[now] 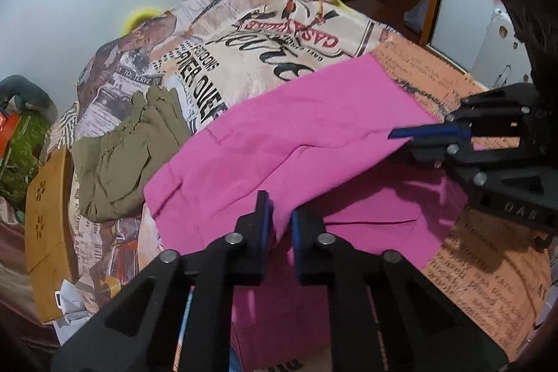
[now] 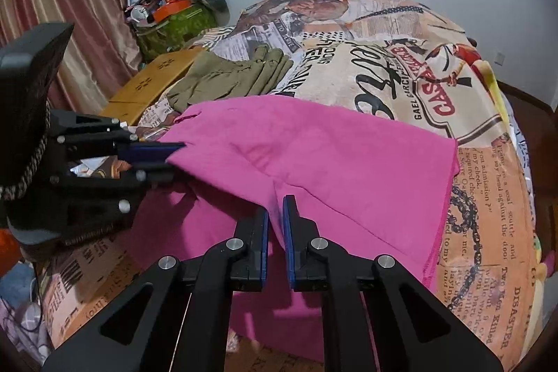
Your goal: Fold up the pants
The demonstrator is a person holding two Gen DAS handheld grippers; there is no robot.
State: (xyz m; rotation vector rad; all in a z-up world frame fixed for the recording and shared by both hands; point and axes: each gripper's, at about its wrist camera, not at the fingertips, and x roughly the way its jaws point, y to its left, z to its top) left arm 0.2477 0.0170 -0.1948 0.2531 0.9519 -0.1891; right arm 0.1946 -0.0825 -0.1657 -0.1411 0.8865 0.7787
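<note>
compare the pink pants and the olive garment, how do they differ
The pink pants are lifted, pinched by the left gripper and right gripper; the olive garment lies untouched. The pink pants are spread wide and mostly smooth; the olive garment is bunched and wrinkled. The pink pants are nearer the cameras, the olive garment farther back. Both rest on the printed bedspread.

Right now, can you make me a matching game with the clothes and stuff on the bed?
Things:
1. pink pants
2. green pants
3. left tongs
4. wooden board

Clues:
A. bunched up, farther back on the blanket
B. beside the bed, near the curtain
C. lifted up by both tongs
D. pinching pink cloth

Pairs: 1-C, 2-A, 3-D, 4-B
</note>
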